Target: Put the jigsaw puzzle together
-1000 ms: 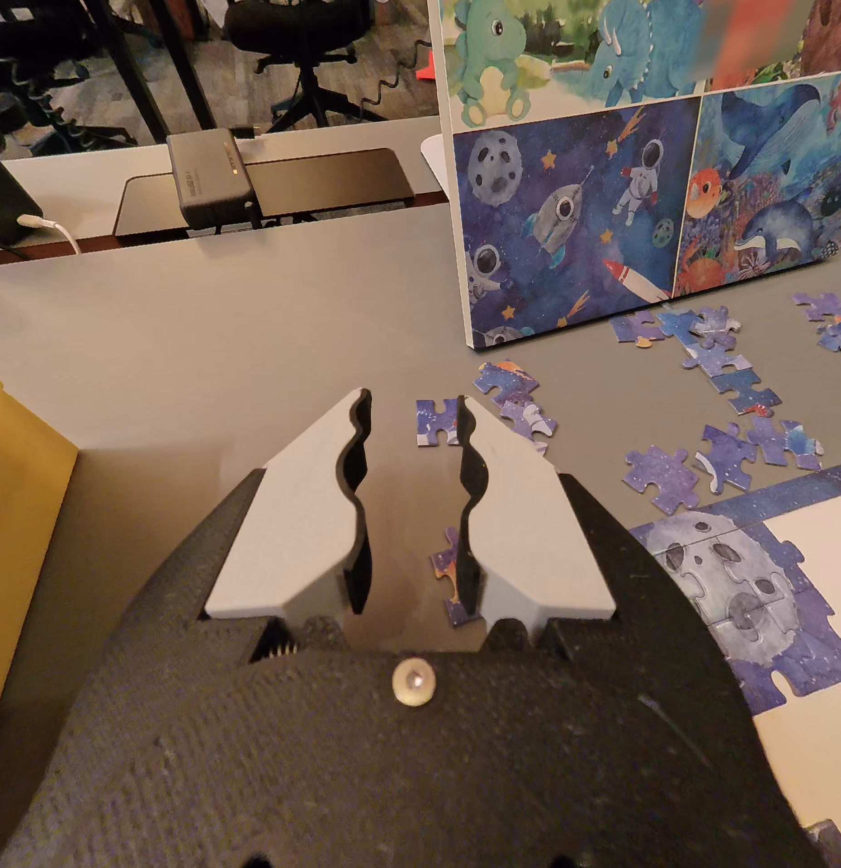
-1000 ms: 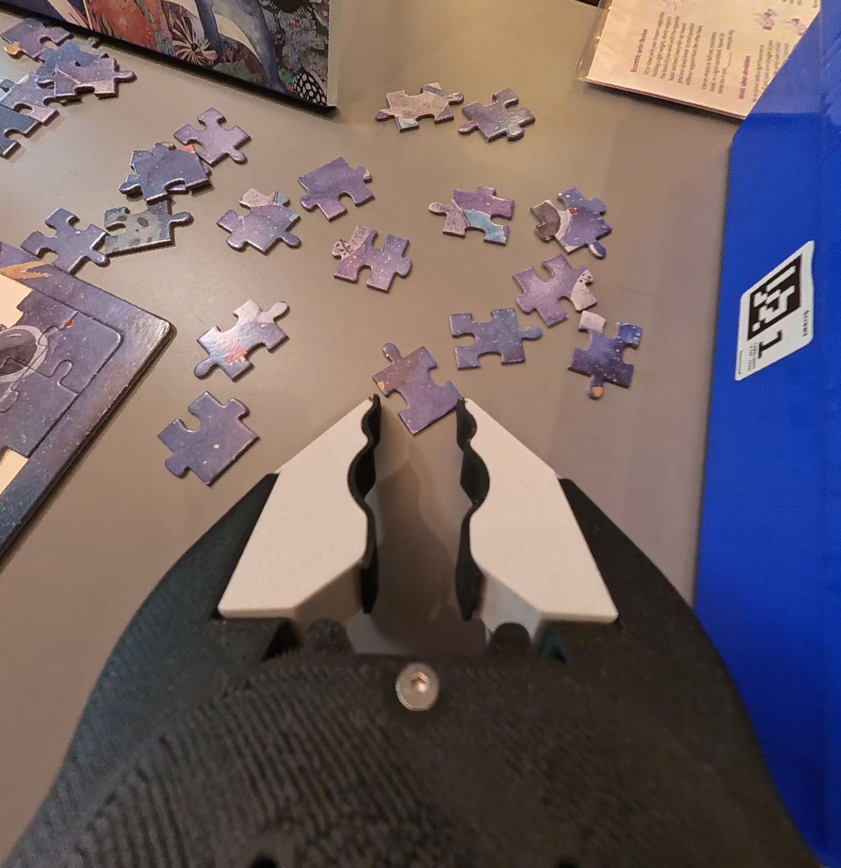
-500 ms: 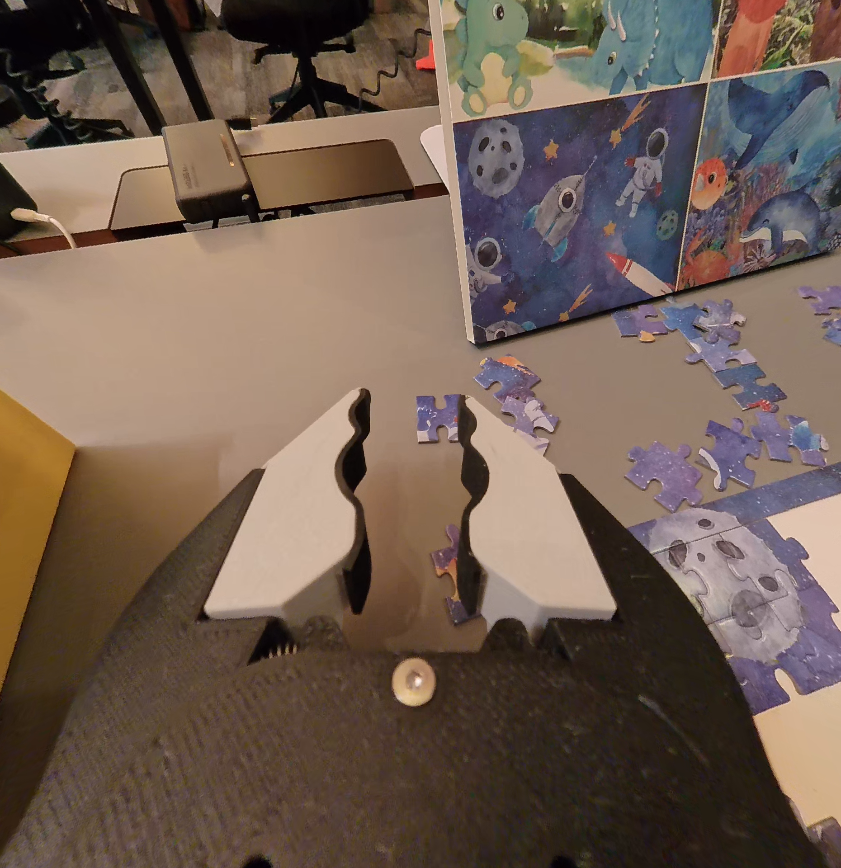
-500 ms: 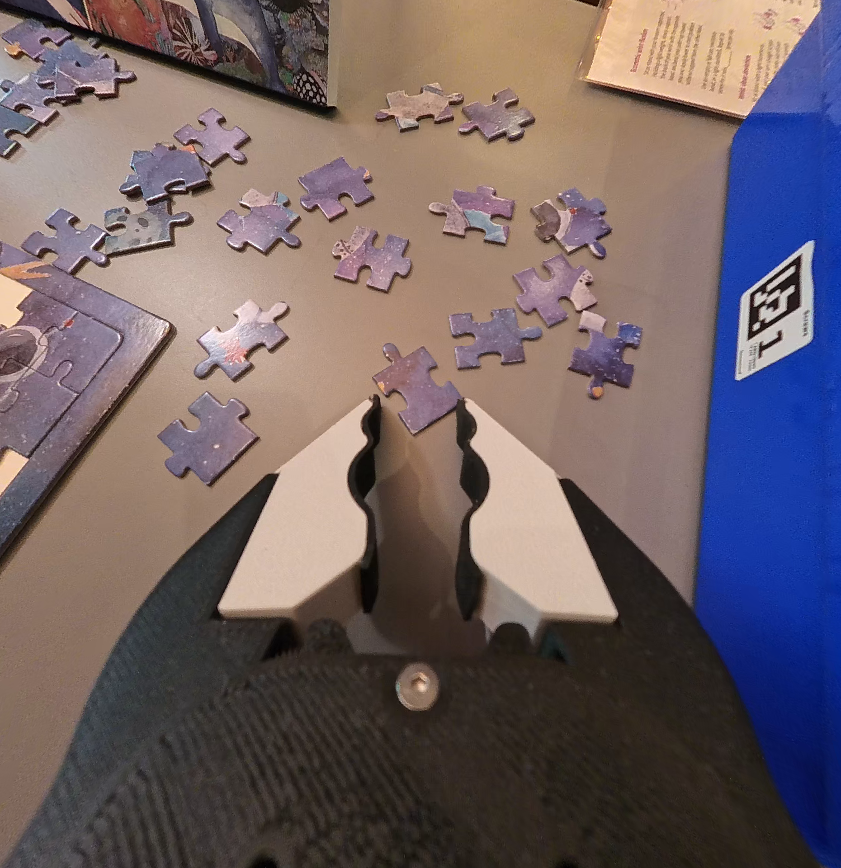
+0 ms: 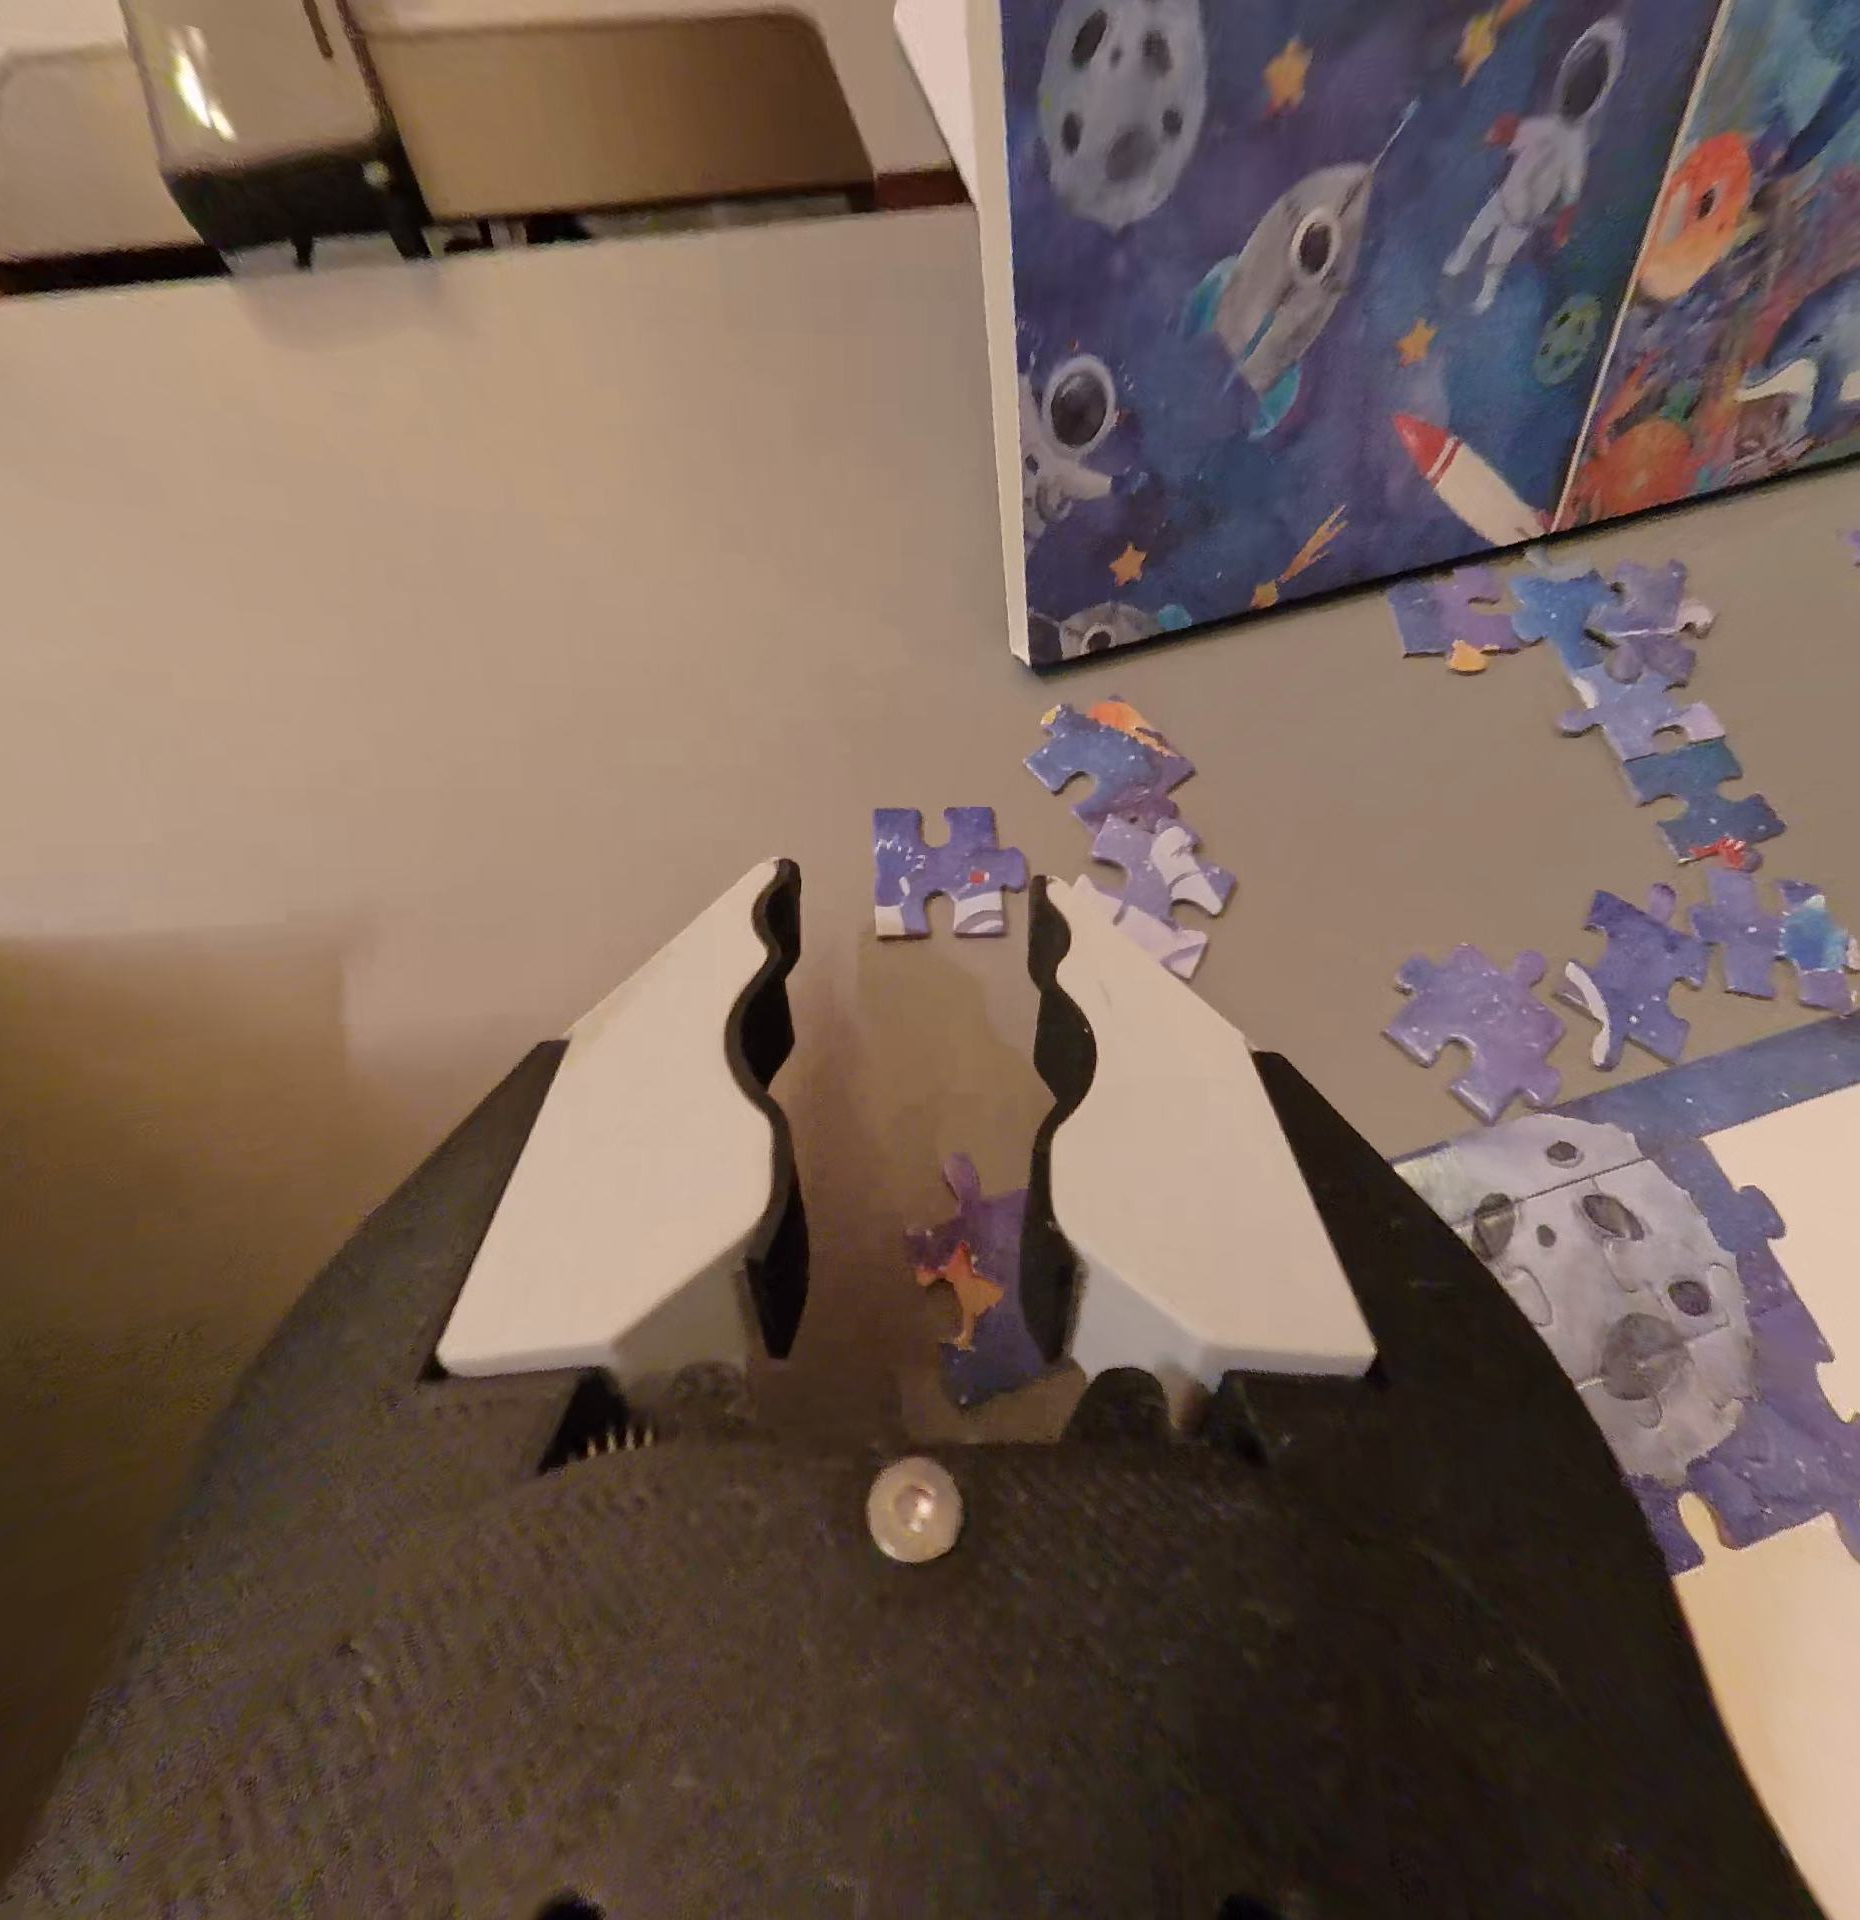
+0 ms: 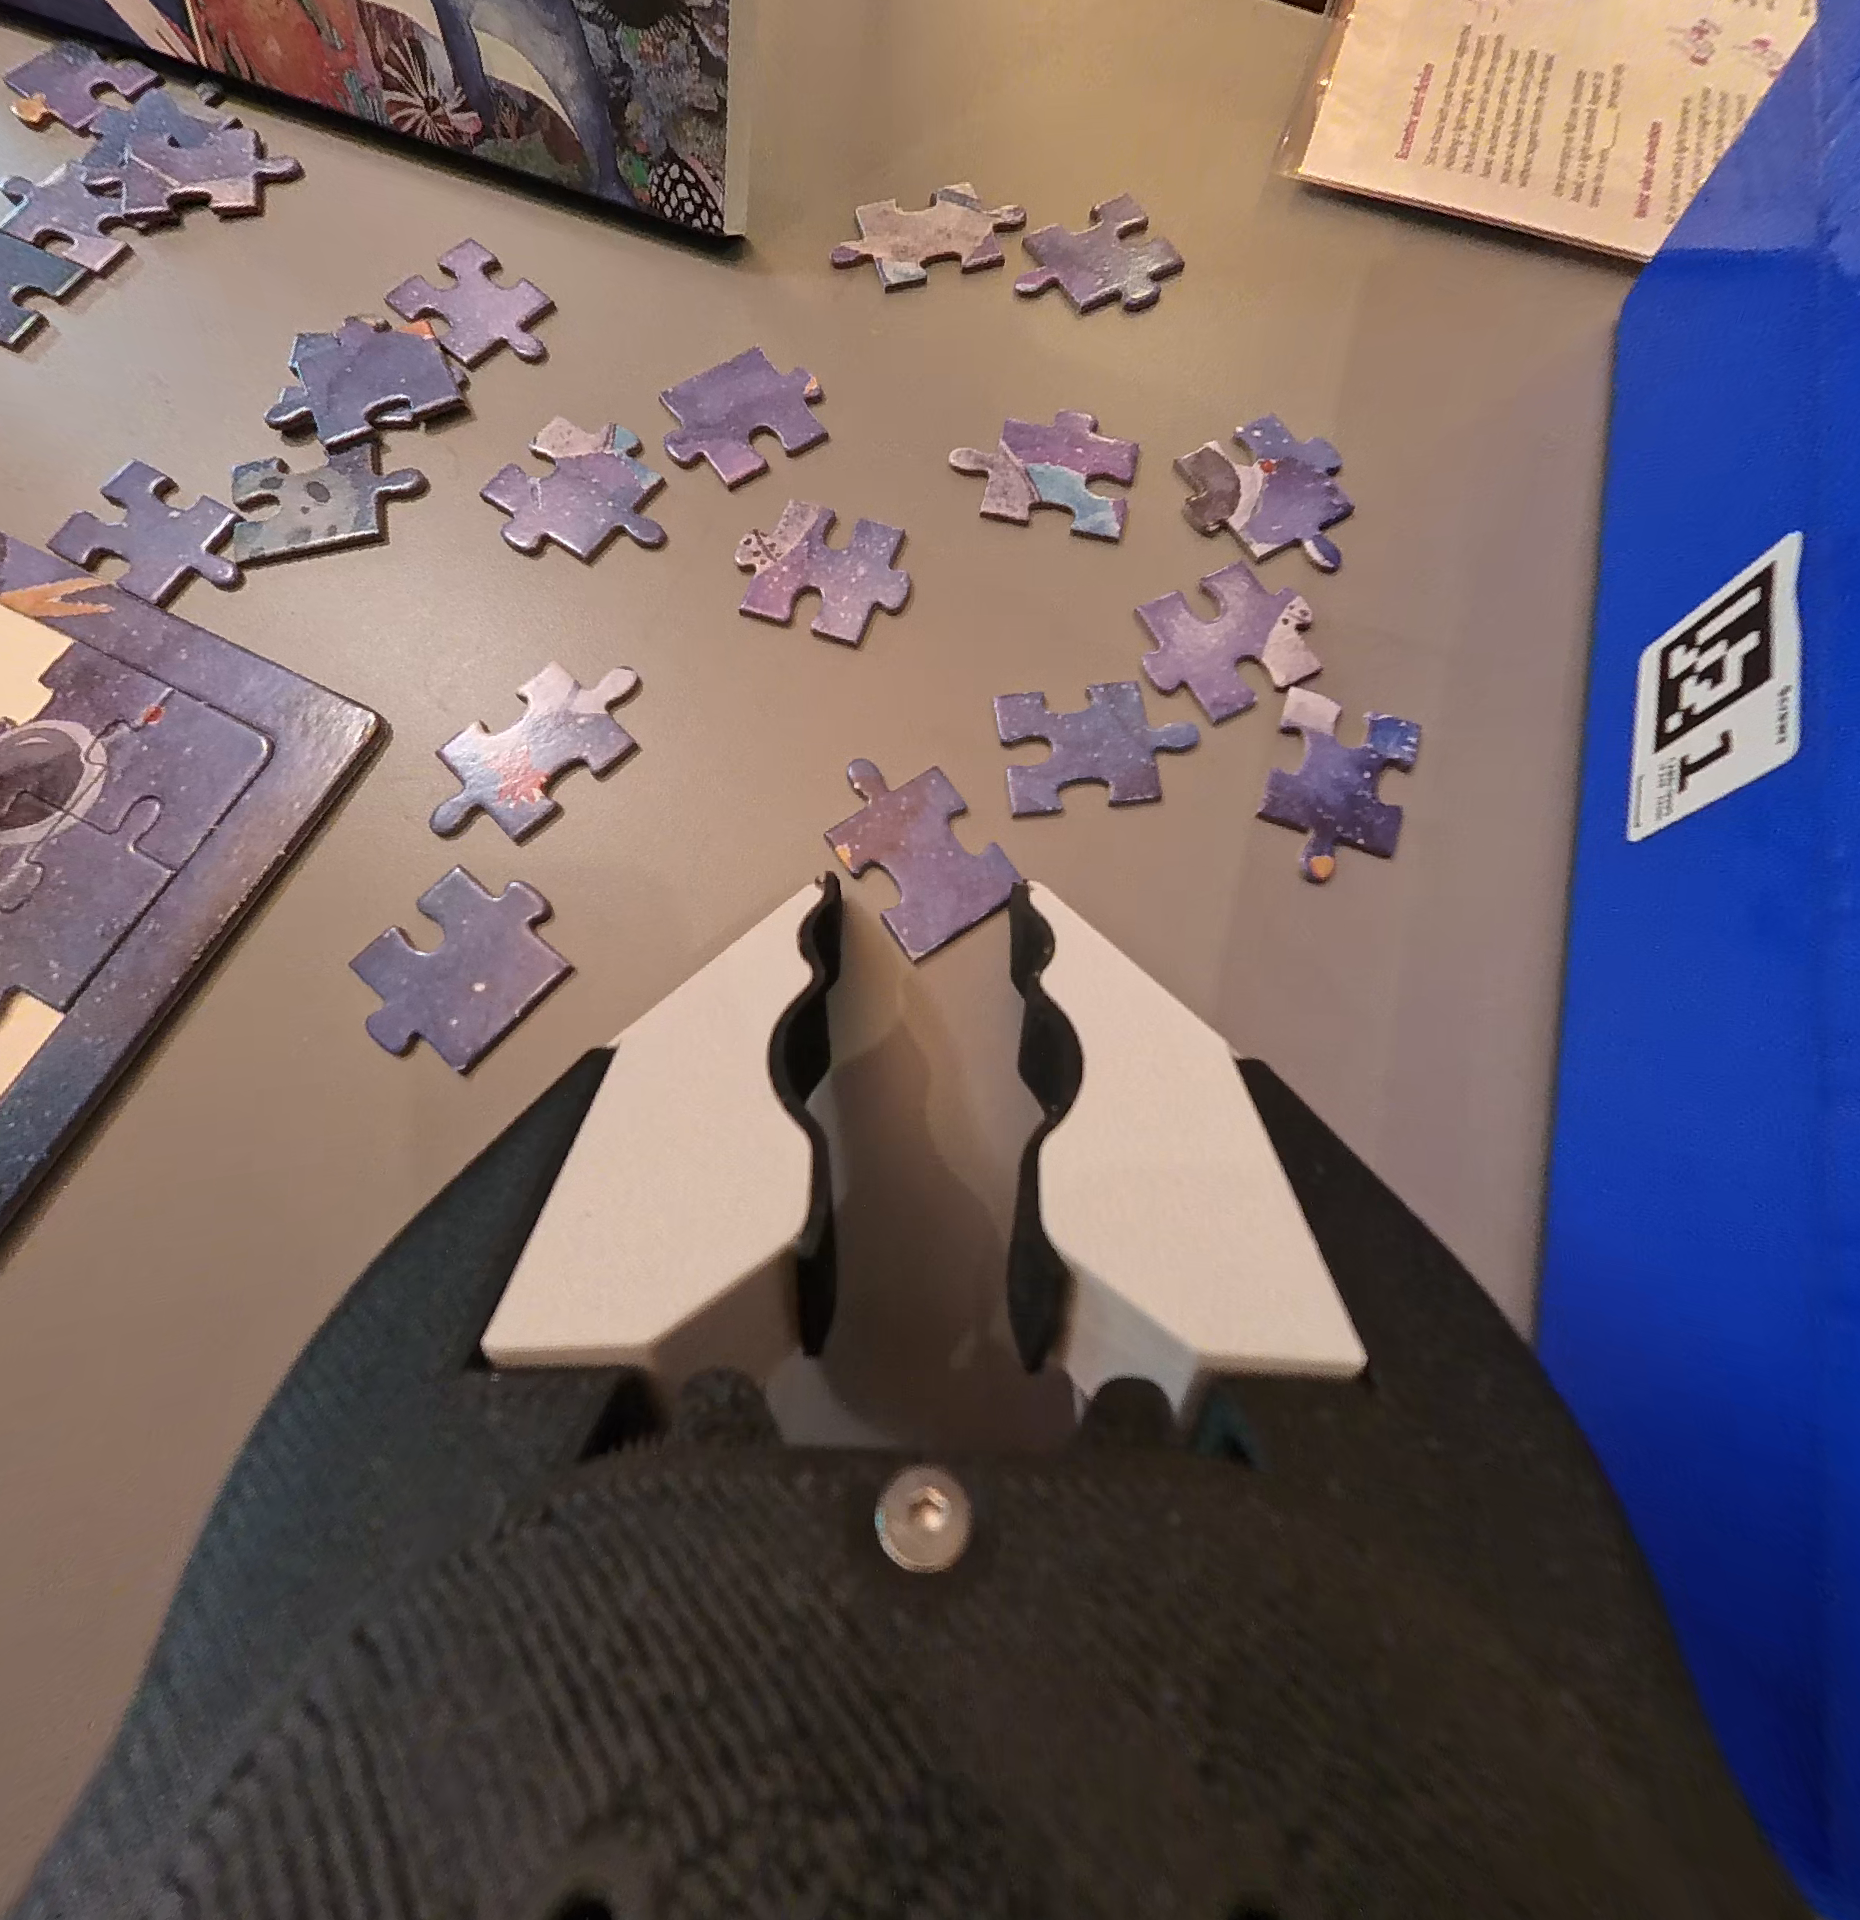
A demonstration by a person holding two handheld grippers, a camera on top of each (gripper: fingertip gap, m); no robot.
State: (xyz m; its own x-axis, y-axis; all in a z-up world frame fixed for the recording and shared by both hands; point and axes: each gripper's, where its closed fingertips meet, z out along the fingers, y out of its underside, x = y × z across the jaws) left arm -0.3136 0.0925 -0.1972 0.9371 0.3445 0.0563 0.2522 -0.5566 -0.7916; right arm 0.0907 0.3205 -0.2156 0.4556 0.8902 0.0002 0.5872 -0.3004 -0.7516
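My left gripper (image 5: 913, 878) is open and holds nothing, low over the grey table (image 5: 438, 623). A purple puzzle piece (image 5: 947, 873) lies flat just beyond its fingertips. Another purple piece with an orange mark (image 5: 973, 1278) lies on the table under the gap near the finger bases, against the right finger. My right gripper (image 6: 924, 888) is open. A dark purple piece (image 6: 926, 862) lies flat at its tips, its near corner by the right fingertip (image 6: 1025, 909), the left pad clear of it. A part-filled puzzle board shows in both views (image 5: 1632, 1299) (image 6: 209, 748).
An upright picture box (image 5: 1321, 312) stands behind the loose pieces, its corner also in the right wrist view (image 6: 490, 94). Several loose pieces (image 6: 822, 571) lie scattered. A blue box with a marker tag (image 6: 1736, 935) walls the right side. A printed sheet (image 6: 1508, 125) lies far right.
My left gripper has moved forward and lower towards the pieces, and its jaws have opened wider. The right gripper has not moved.
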